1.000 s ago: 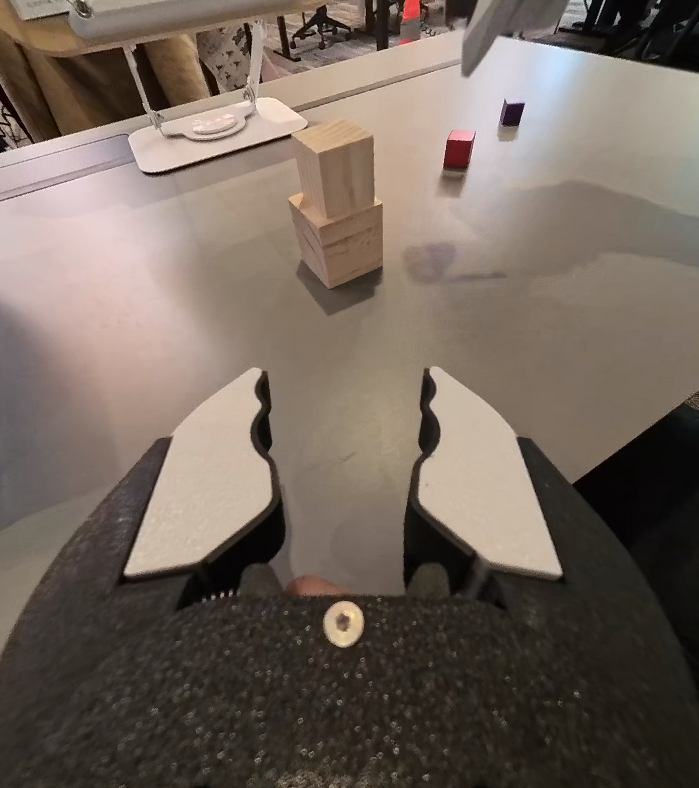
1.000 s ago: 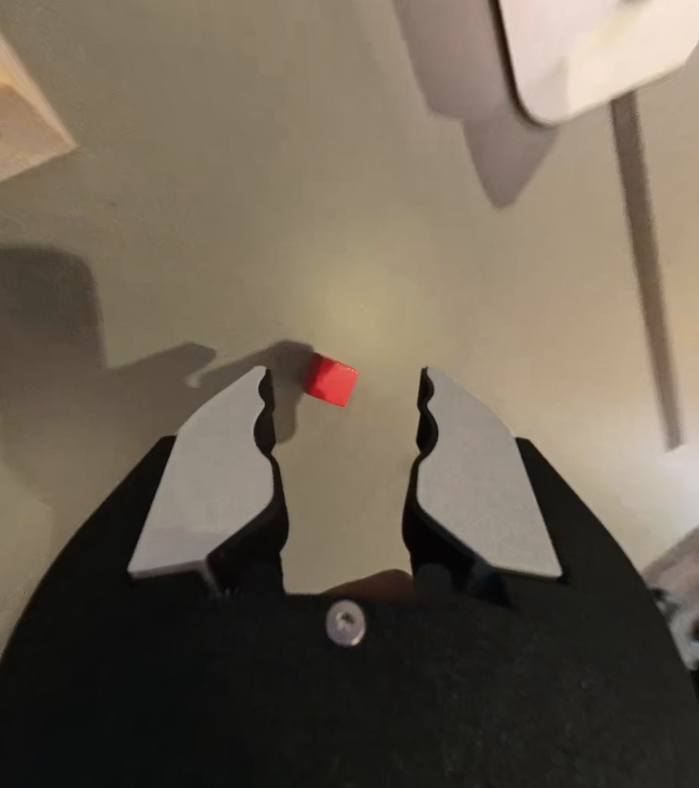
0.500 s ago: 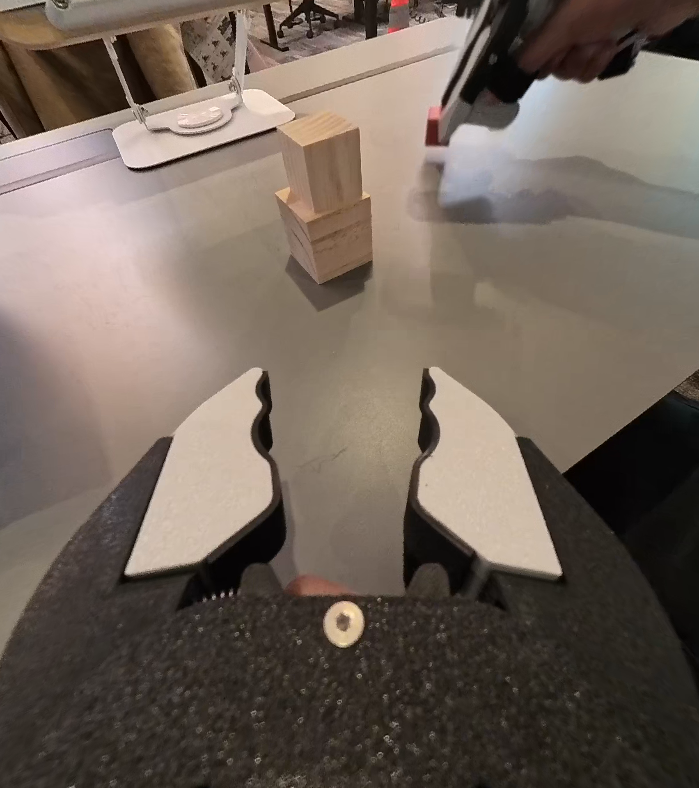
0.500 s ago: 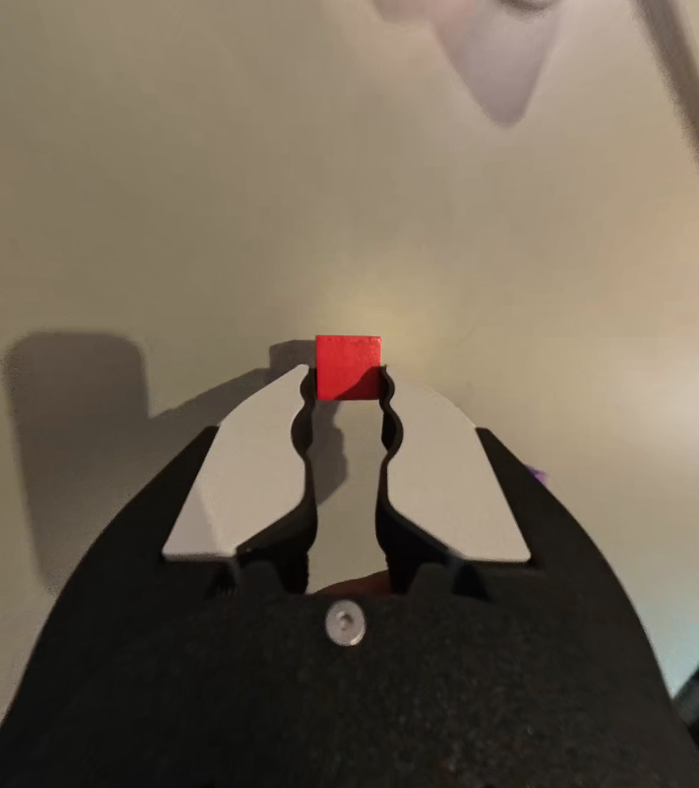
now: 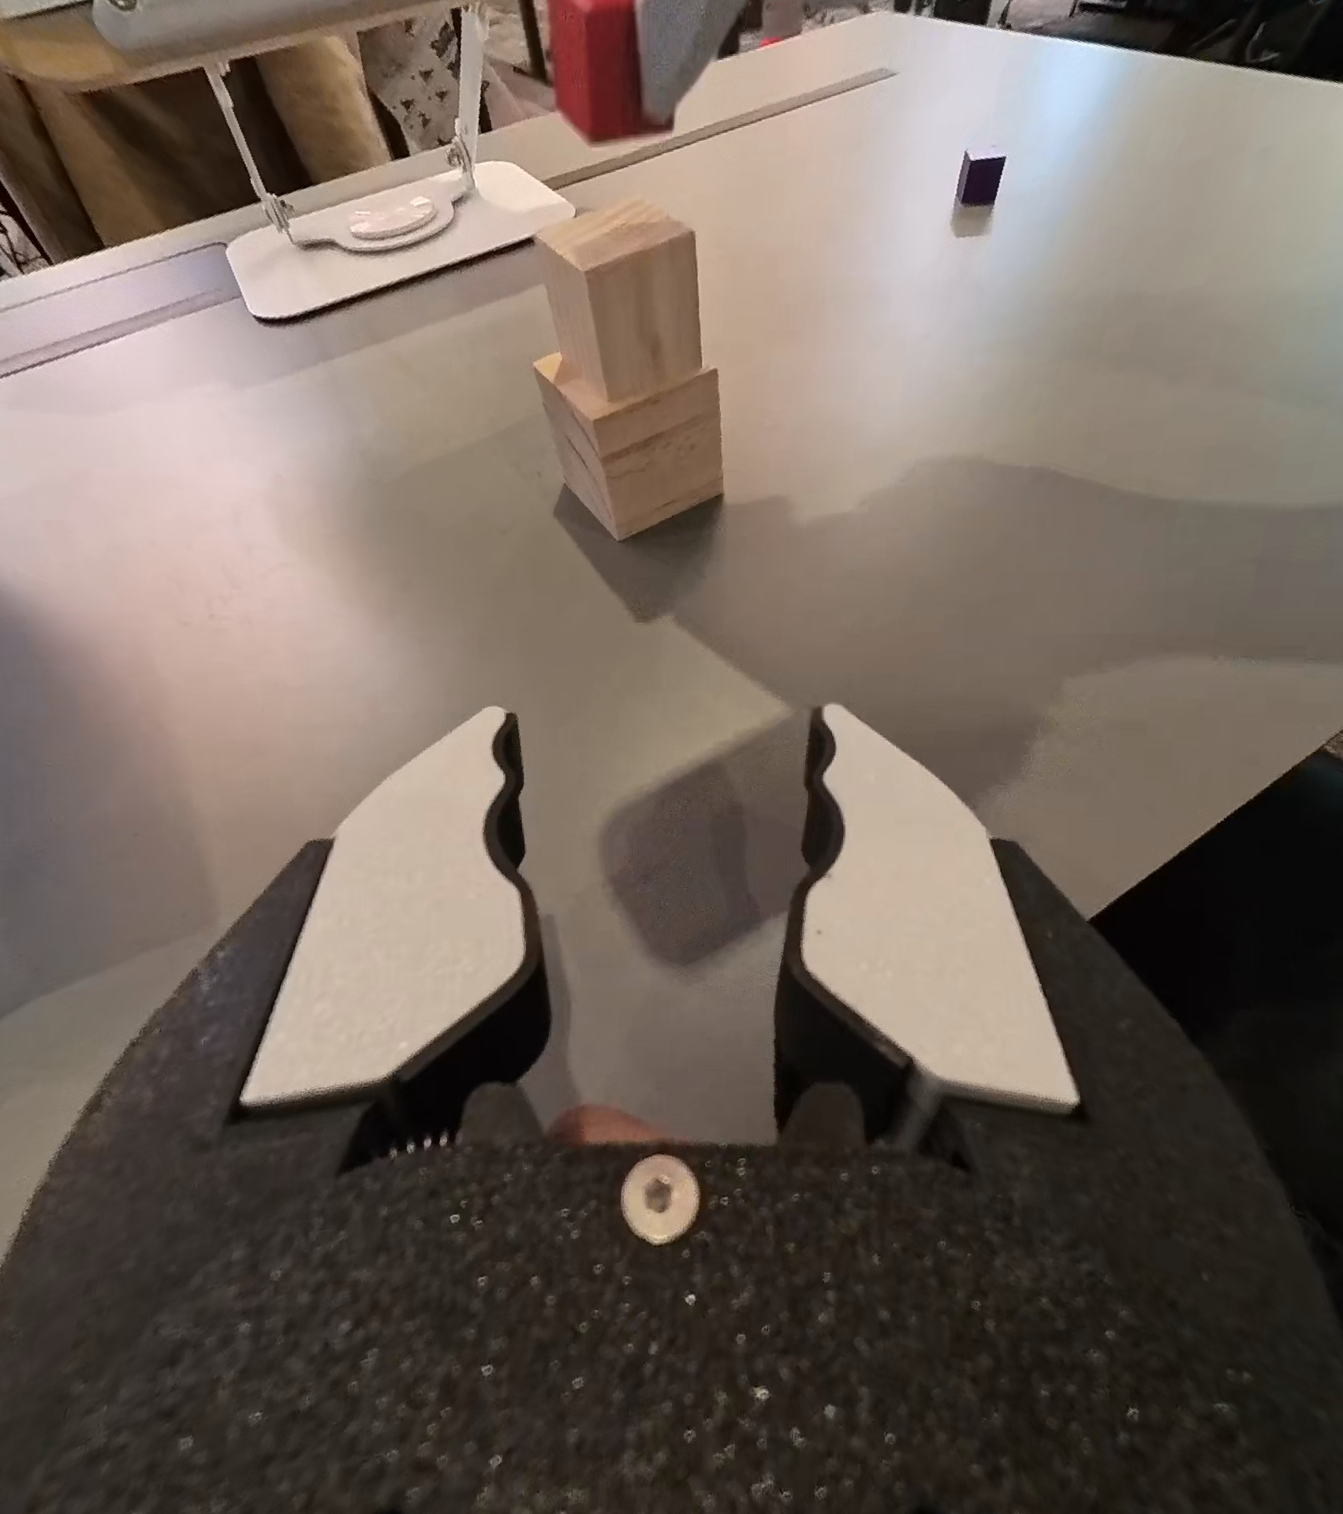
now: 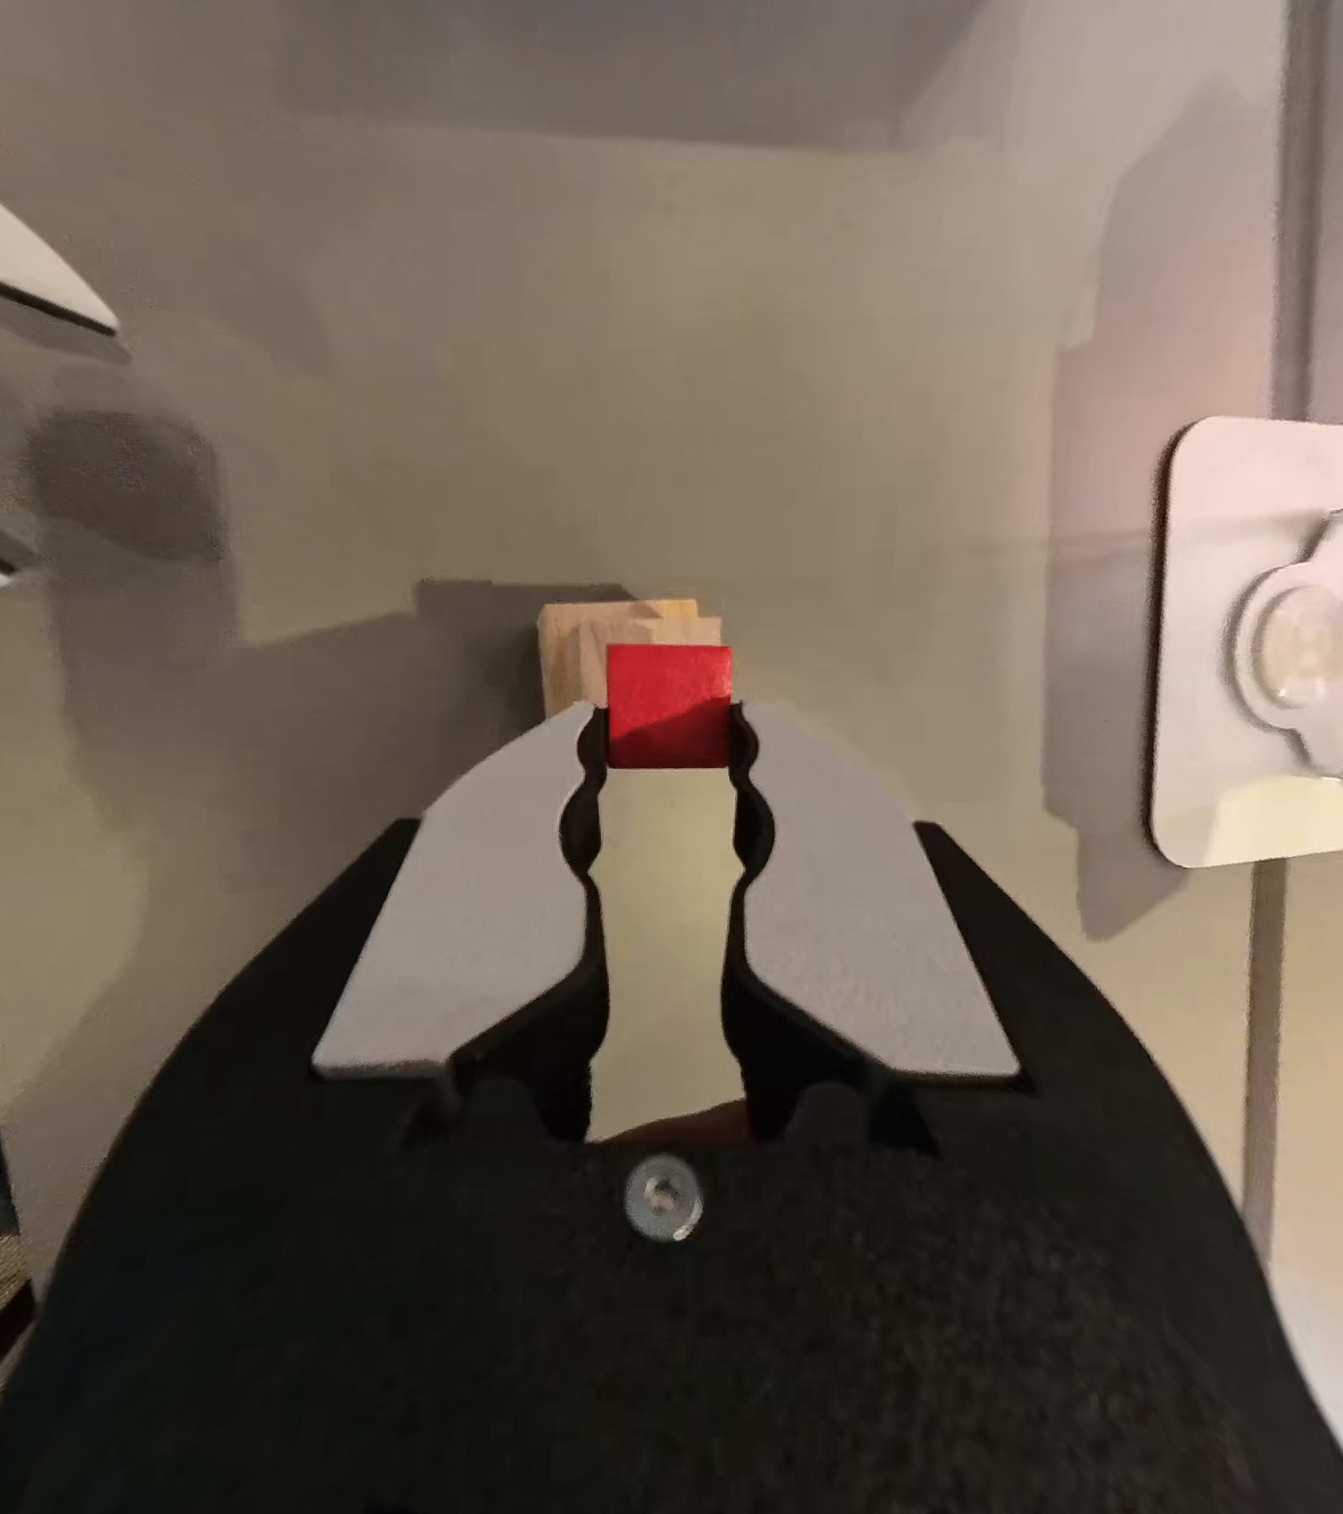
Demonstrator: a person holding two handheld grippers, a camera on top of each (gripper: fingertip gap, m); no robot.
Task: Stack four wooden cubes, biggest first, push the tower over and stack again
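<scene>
Gripping red cube [image 6: 669, 706] in right jaws, left jaws open, grey table [image 5: 242, 573].

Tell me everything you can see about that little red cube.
The red cube is small, plain and smooth, matte red, with sharp edges. The right gripper pinches it by two opposite sides at its fingertips. It hangs level in the air above the two-cube wooden stack, touching only the fingers.

No readable text, label, brand, number or sign shows in either view.
</scene>
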